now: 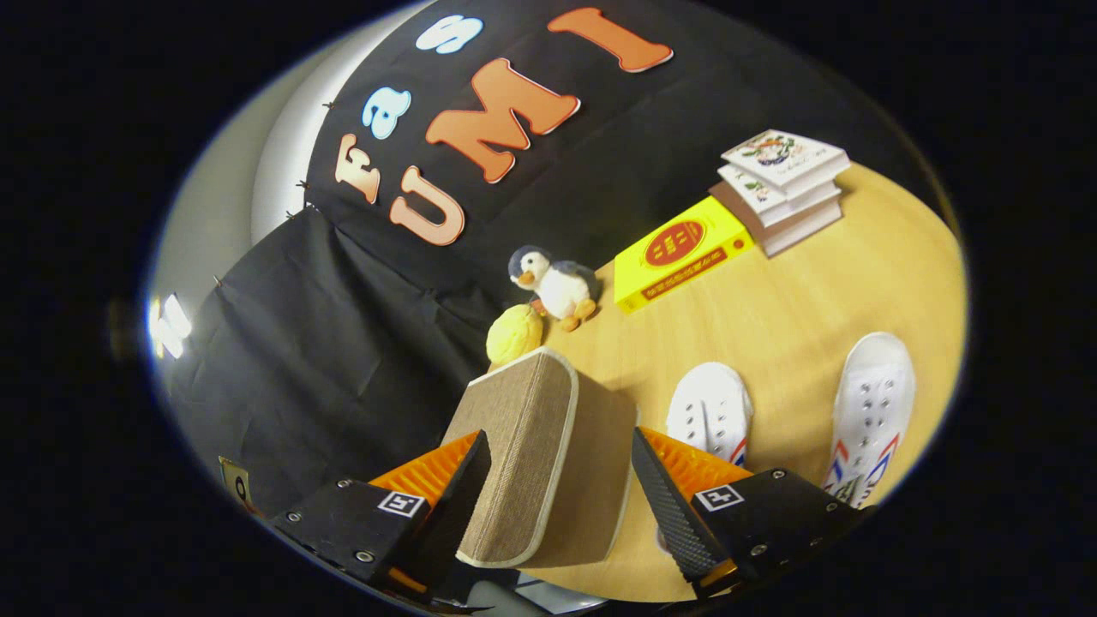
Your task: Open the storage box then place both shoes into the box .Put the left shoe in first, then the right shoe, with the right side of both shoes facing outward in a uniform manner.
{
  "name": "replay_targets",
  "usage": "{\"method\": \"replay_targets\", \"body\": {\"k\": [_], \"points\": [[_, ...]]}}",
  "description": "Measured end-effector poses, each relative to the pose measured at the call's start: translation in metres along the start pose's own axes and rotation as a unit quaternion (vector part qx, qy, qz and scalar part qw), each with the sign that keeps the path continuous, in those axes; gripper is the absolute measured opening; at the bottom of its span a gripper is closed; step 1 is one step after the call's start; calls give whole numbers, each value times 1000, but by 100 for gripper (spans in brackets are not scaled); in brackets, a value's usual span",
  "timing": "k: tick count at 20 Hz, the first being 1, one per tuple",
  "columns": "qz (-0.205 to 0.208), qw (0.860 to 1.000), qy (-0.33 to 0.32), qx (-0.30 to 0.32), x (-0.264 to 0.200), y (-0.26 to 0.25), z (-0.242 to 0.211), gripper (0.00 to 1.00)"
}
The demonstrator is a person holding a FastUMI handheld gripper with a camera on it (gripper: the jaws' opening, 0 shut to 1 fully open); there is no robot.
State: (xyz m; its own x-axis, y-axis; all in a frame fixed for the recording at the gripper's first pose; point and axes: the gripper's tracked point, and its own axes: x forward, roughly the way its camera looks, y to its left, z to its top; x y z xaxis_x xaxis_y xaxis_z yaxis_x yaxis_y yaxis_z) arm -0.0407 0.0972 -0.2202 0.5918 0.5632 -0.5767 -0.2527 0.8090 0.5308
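A tan woven fabric storage box with pale trim is framed between the gripper's wide-spread, empty fingers; two white canvas shoes wait just beyond. The lid's edge is best pinched squarely.

A wooden table carries the clutter; a plush penguin sits near the table's far edge, against the black cloth wall; a yellow round plush lies just beside it, at the penguin's 7 o'clock, touching or nearly so; a yellow book lies flat at the penguin's 2 o'clock, close by; a stack of three white books stands at the yellow book's 2 o'clock, touching its far end.
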Motion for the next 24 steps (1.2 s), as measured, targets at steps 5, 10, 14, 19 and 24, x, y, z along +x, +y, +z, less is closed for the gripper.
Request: {"method": "replay_targets", "body": {"k": [5, 10, 14, 19, 24], "points": [[61, 994, 64, 67, 22, 9, -39, 98], [110, 980, 114, 124, 37, 25, -71, 98], [143, 967, 122, 173, 42, 35, -73, 98], [141, 968, 96, 186, 37, 36, -57, 87], [141, 966, 67, 208, 26, 37, -41, 34]]}}
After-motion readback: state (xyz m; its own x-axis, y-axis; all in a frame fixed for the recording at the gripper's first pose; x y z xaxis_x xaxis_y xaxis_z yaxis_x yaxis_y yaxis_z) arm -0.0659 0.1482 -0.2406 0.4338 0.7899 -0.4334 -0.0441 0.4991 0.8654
